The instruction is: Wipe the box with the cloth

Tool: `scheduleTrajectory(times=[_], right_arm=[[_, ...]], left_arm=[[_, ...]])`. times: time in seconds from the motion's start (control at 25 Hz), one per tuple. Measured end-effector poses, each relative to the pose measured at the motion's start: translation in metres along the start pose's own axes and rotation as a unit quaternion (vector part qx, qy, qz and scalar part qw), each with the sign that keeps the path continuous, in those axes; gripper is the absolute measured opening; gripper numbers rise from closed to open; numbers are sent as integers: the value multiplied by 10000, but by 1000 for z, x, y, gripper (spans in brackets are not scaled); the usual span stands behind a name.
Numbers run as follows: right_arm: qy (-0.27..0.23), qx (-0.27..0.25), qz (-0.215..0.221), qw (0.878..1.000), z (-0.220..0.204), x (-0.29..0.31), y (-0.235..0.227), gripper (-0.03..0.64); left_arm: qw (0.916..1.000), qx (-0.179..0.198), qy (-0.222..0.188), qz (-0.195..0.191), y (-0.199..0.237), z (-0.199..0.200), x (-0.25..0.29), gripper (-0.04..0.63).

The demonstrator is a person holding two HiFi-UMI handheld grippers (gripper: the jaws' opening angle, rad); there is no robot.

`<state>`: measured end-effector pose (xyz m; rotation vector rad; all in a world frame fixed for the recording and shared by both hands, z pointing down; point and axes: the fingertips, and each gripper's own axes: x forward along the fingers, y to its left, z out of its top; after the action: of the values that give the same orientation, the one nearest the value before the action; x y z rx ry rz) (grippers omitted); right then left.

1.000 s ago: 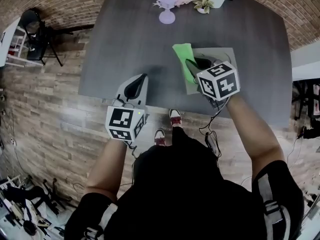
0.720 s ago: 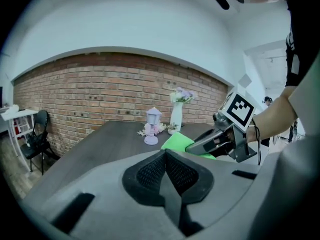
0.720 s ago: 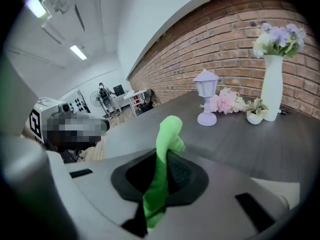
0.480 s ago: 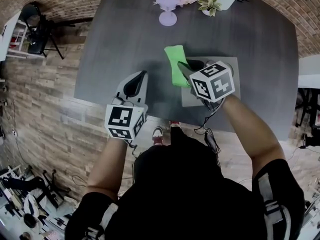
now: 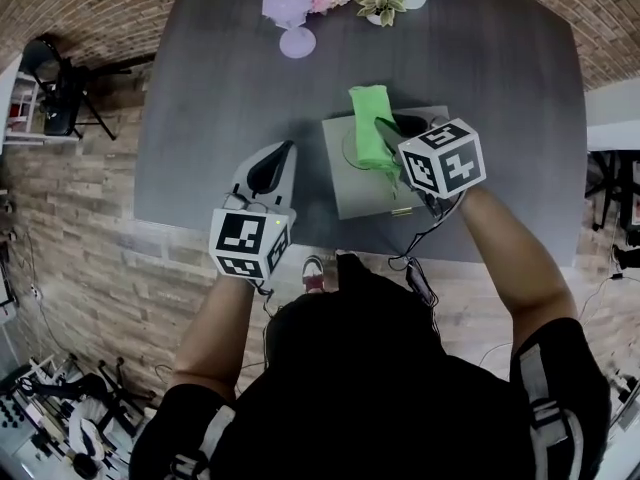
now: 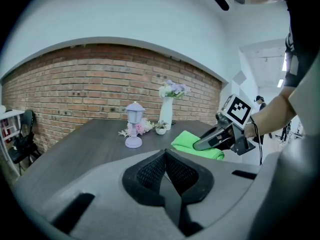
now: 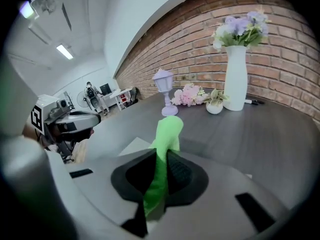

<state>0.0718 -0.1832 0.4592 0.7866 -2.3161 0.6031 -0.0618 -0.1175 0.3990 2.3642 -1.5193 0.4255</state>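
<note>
Bright green cloth (image 5: 371, 128) on the flat grey box (image 5: 350, 186)
Right gripper (image 7: 161, 159) is clamped on the cloth, box sits on the dark table (image 5: 230, 88); left gripper (image 6: 165, 159) is closed, empty. White vase (image 7: 235, 79) holds purple flowers (image 7: 244, 26).

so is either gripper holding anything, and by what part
The right gripper is shut on the green cloth near one end; the rest reaches over the box. The left gripper is shut, empty.
</note>
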Motion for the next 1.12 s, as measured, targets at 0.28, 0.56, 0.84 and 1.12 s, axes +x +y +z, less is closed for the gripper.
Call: scheduleTrajectory(times=[0.28, 0.56, 0.84, 1.12], right_arm=[[18, 207, -464, 9987, -20, -29, -44, 37], [40, 390, -949, 9947, -38, -59, -87, 37], [62, 553, -1332, 9895, -50, -82, -121, 37], [59, 537, -1652, 9848, -53, -97, -132, 37]], left_arm=[[9993, 149, 43, -341, -24, 1, 19, 9], [9981, 218, 106, -567, -37, 0, 33, 9], [9972, 247, 138, -688, -41, 1, 41, 9], [9975, 235, 141, -644, -36, -4, 26, 9]])
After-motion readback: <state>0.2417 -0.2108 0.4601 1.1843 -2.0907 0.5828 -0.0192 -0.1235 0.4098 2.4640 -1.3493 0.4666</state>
